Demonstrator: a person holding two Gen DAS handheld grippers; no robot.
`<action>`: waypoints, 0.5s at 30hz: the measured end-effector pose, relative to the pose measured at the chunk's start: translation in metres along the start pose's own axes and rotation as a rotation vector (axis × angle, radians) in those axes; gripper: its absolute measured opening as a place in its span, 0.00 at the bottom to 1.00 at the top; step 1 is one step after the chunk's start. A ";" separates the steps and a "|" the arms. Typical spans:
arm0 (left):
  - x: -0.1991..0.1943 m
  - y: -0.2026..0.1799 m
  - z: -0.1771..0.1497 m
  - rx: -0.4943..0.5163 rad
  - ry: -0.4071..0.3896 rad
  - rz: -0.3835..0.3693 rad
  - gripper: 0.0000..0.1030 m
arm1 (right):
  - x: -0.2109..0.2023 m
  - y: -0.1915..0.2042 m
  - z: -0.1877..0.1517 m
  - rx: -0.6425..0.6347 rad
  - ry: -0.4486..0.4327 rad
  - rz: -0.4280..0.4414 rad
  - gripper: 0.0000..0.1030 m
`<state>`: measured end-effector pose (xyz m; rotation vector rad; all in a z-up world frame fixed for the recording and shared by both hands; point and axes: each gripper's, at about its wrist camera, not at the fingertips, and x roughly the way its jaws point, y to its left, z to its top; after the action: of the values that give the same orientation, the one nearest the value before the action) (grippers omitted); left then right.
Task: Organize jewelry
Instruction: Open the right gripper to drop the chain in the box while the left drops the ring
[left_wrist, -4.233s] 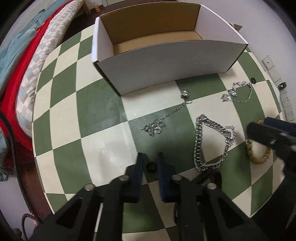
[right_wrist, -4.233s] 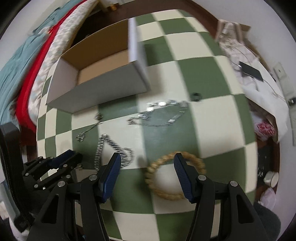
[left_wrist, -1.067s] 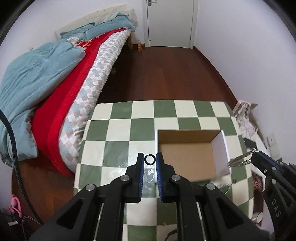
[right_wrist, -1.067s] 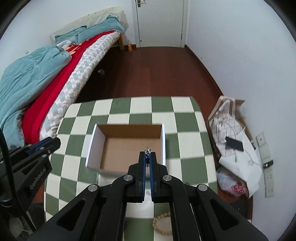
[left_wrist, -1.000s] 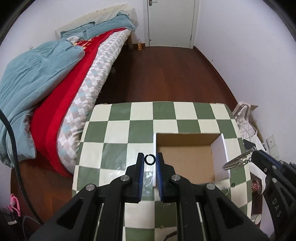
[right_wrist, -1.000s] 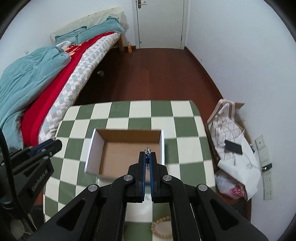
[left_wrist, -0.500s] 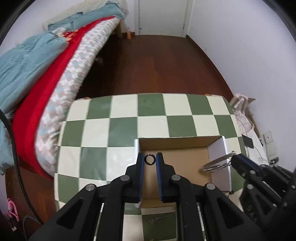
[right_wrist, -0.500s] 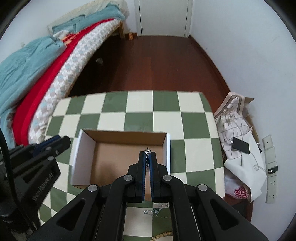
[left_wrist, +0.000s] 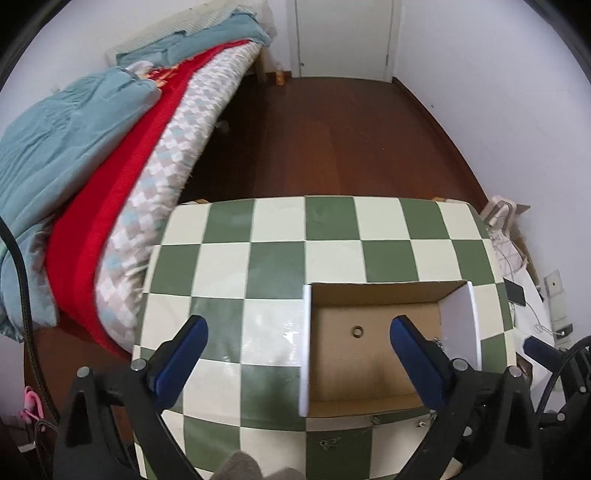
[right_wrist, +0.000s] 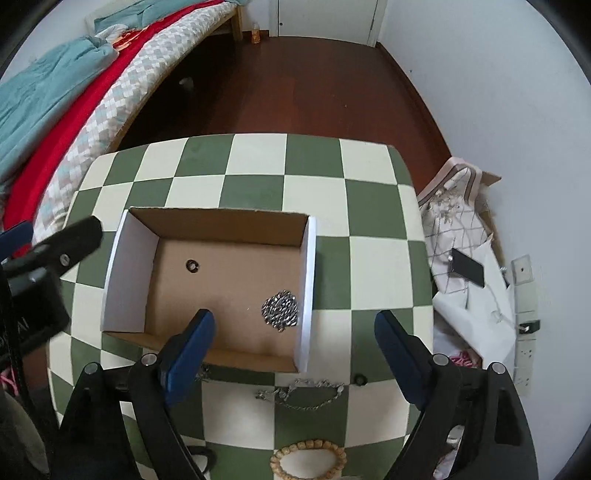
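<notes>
Jewelry is split between a box and the table. Inside the cardboard box (right_wrist: 229, 295), brown within and white on its outer walls, a small dark ring (right_wrist: 192, 264) lies flat on the floor toward the upper left, and a silver chain (right_wrist: 280, 309), heaped into a compact glinting pile of links, sits near the right wall. In the left wrist view the same ring (left_wrist: 357, 330) shows as a small round band at the centre of the box floor.

Outside the box, on the green and cream checked table (right_wrist: 314, 170), a thin silver necklace (right_wrist: 301, 393) lies strung out just below the near wall. A second small dark ring (right_wrist: 359, 378) sits beside its right end. At the bottom of the right wrist frame rests a bracelet (right_wrist: 308, 458) of round tan beads, apparently wood, closed in a loop.

Left gripper (left_wrist: 295, 360): jaws have just been opening and now stand spread wide, blue pads well apart, nothing between them; it hangs over the left wall of the box.

Right gripper (right_wrist: 295, 354): jaws have likewise just been opening and stand wide, holding nothing, above the near right corner of the box.

Table surface is smooth with a slight sheen
</notes>
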<state>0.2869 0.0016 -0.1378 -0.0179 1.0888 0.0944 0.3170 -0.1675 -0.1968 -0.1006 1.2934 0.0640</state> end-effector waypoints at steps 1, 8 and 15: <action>-0.001 0.002 -0.001 -0.004 -0.003 0.003 1.00 | -0.001 -0.001 -0.002 0.009 0.001 -0.001 0.96; -0.018 0.016 -0.011 -0.025 -0.036 0.033 1.00 | -0.011 -0.001 -0.012 0.051 -0.022 0.004 0.97; -0.046 0.027 -0.027 -0.026 -0.106 0.070 1.00 | -0.038 0.003 -0.024 0.069 -0.088 -0.008 0.97</action>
<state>0.2399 0.0234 -0.1087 0.0021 0.9820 0.1706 0.2836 -0.1669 -0.1666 -0.0428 1.2057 0.0167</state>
